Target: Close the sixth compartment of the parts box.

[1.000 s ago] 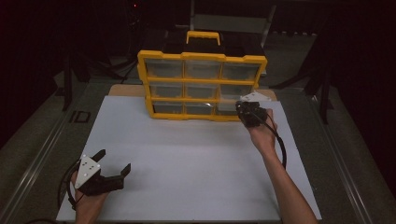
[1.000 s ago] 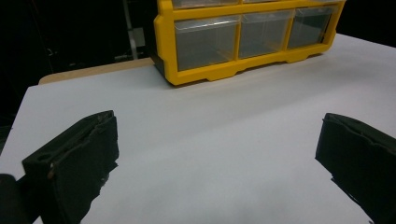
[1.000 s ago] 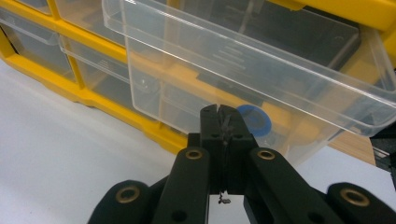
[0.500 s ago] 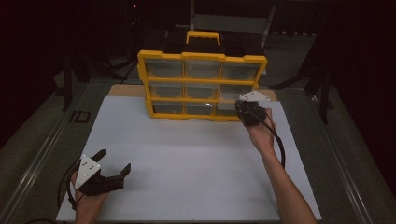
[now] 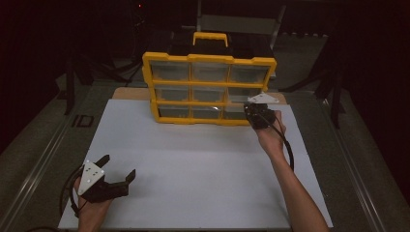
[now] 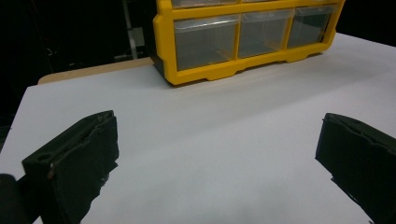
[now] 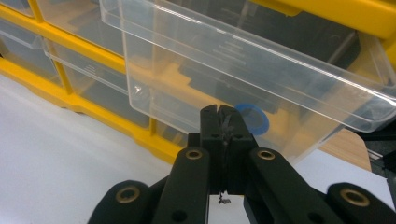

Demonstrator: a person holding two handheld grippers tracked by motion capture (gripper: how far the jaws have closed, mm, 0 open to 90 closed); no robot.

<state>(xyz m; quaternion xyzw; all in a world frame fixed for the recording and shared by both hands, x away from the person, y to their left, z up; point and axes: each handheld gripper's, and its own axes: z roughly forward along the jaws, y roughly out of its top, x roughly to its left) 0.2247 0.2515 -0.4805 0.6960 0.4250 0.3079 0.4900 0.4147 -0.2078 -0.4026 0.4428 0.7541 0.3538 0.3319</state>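
Note:
A yellow drawer organizer [image 5: 208,60] with clear drawers and a carry handle stands upright at the back of the white mat. My right gripper [image 5: 251,113] is at its bottom right drawer. In the right gripper view the jaws [image 7: 219,112] are pressed together on the front of a clear drawer [image 7: 187,79], which sticks partly out of the yellow frame [image 7: 84,107]. A blue round spot [image 7: 256,120] shows through the plastic just behind the tips. My left gripper [image 5: 117,166] rests open near the mat's front left corner, with nothing between its jaws [image 6: 219,130]. It faces the organizer [image 6: 163,46] from far off.
The white mat [image 5: 203,164] covers most of the table, with a wooden board edge [image 5: 130,94] at the back. Metal rails [image 5: 43,154] run along both sides. Dark stands and gear lie behind the organizer.

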